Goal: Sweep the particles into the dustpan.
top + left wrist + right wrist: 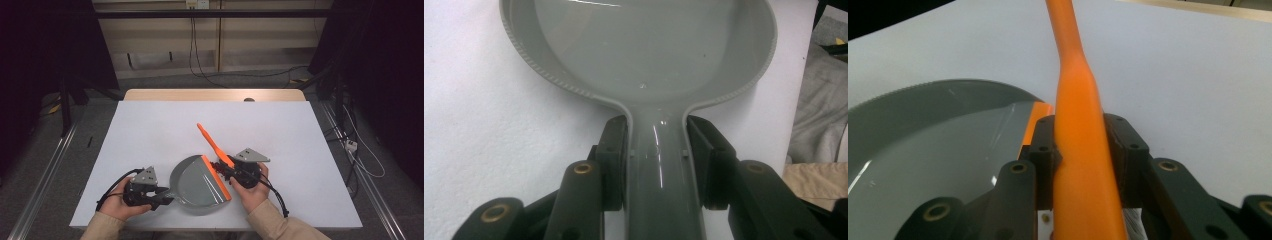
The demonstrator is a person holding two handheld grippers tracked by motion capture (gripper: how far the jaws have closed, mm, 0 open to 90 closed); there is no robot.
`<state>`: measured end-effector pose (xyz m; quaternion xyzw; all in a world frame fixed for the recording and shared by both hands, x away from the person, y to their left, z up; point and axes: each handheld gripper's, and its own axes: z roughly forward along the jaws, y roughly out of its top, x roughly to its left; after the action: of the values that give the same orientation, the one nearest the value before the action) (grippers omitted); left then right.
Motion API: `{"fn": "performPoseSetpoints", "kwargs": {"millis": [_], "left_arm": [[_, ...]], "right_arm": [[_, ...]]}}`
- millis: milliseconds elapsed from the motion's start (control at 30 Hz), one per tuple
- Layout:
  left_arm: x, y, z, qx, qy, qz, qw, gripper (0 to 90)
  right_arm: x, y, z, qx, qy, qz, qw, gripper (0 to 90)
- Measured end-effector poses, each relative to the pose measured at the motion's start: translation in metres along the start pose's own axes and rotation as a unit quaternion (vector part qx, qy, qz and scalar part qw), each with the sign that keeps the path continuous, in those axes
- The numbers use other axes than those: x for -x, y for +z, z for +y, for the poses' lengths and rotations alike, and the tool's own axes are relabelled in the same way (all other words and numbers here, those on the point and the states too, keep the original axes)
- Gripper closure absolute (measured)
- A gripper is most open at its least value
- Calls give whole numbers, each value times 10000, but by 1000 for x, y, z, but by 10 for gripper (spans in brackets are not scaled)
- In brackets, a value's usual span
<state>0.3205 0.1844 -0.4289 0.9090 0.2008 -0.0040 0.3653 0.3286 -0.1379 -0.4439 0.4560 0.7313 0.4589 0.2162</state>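
Note:
A grey dustpan with an orange front lip lies on the white table near its front edge. My left gripper is shut on the dustpan's grey handle, its pads pressing both sides. An orange brush handle slants up and back from the pan's lip. My right gripper is shut on that orange handle, beside the pan's lip. In the right gripper view the grey pan lies to the left of the handle. The brush's bristles are mostly hidden behind the gripper.
The white table top stretches bare behind and to both sides of the pan. A wooden edge runs along its far side. Cables lie on the floor to the right, and dark curtains stand at both sides.

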Motion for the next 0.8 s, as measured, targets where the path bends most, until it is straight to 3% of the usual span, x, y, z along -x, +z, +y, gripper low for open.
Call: {"fn": "performPoseSetpoints", "kwargs": {"millis": [633, 700, 800], "left_arm": [[2, 4, 4, -28, -90, 25, 10000, 628], [2, 4, 4, -16, -71, 1, 10000, 628], [2, 4, 4, -28, -82, 20, 10000, 628]], "right_arm": [[-25, 6, -4, 263, 404, 164, 9987, 686], [-28, 7, -3, 252, 301, 118, 9992, 686], [-28, 8, -2, 282, 373, 118, 9988, 687]]}}
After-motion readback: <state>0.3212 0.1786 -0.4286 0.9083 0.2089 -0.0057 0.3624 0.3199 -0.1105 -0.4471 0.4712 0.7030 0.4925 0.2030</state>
